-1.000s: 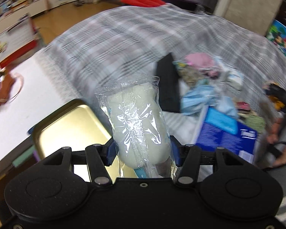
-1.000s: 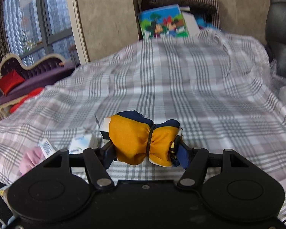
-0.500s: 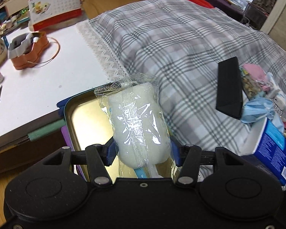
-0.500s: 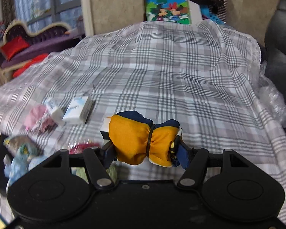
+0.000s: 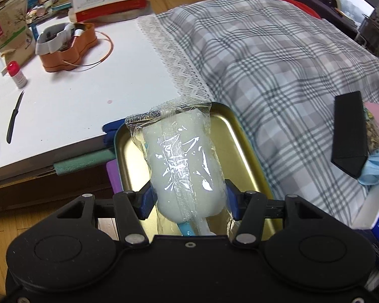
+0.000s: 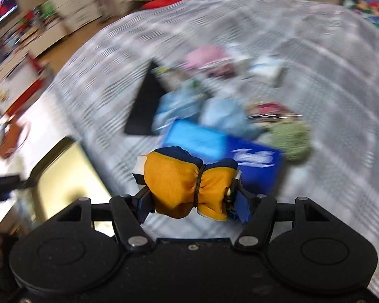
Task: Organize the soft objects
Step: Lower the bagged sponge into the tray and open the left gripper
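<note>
The left claw (image 5: 188, 200), clenched on a wrapped sponge (image 5: 184, 169), hangs over the gold tray (image 5: 250, 151); the right claw (image 6: 193, 202) grips a tied cloth bundle (image 6: 187, 186) beside that tray; next, probably, lowering and releasing each.

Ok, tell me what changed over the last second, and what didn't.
The left gripper has swung from the pile on the bed to over the gold tray beside the white table. The right gripper has swept from the bare blanket toward the pile and the blue box; its view is blurred. Nothing was released: the wrapped sponge and yellow bundle stay clamped.
</note>
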